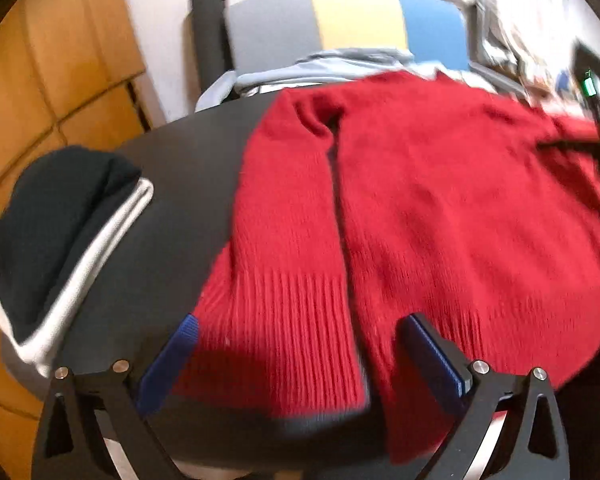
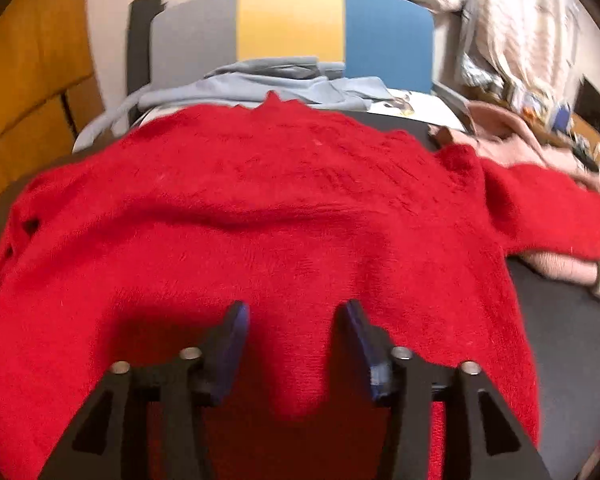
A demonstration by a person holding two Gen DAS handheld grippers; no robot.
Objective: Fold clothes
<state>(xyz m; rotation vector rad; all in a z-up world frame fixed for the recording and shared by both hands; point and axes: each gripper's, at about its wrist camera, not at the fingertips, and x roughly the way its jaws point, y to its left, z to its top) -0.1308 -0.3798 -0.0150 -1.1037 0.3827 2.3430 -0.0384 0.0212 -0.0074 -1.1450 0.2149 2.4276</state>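
Two open tools, my left tool [image 1: 298,344] over the sleeve cuff [image 1: 284,320] at 6 o'clock and right tool [image 2: 296,320], hover above the red sweater [image 2: 260,220] spread across the counter [image 1: 172,208]; a shallow pinch risks dragging the knit askew.

the red sweater [image 2: 280,216] hides most of the counter [image 1: 180,168] and runs off the right wrist view's bottom edge. the shelf clutter [image 2: 560,120] behind is smeared by blur. the dark folded pile [image 1: 56,216] is cut off at left.
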